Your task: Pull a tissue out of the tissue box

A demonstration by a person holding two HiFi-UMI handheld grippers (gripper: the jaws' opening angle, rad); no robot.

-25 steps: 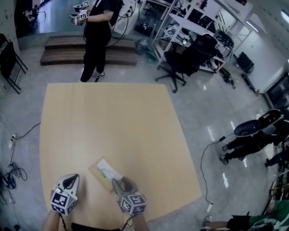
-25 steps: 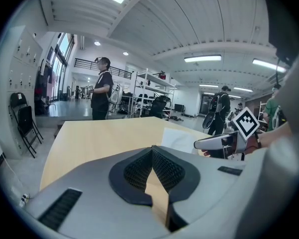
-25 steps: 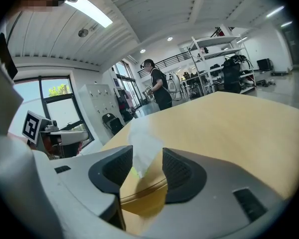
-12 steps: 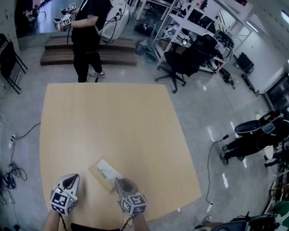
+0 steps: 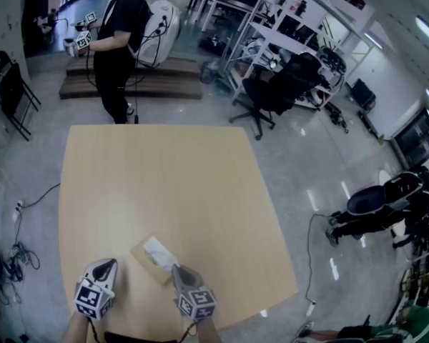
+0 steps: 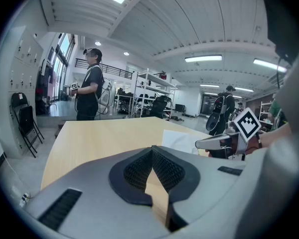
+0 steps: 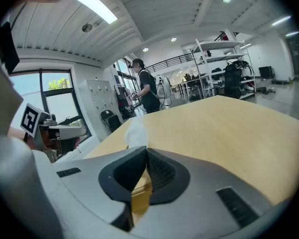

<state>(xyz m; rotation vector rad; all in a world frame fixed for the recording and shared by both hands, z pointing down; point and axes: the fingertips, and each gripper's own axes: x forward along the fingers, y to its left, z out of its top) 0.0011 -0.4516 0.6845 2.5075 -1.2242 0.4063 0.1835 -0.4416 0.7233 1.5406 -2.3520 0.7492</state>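
Observation:
A flat brown tissue box [image 5: 147, 258] lies near the front edge of the wooden table [image 5: 164, 184], with a white tissue [image 5: 159, 251] standing out of its slot. My right gripper [image 5: 177, 270] reaches the box from the near right. Its jaws have just been closing and are now shut on the near edge of the tissue [image 7: 136, 132], which rises right at the tips [image 7: 146, 149]; the brown box [image 7: 141, 195] shows below them. My left gripper [image 5: 111, 264] hovers left of the box, shut on nothing [image 6: 152, 149]. From there the tissue [image 6: 182, 140] lies ahead to the right.
Bare table top stretches beyond the box. A person in black [image 5: 118, 41] with grippers walks past the table's far edge. An office chair [image 5: 282, 84] and shelving stand at the back right. A folding chair [image 5: 7, 84] is at the left.
The right gripper's jaws have closed at the tissue's near end. The left gripper has stayed put. The person in the background has walked to the left.

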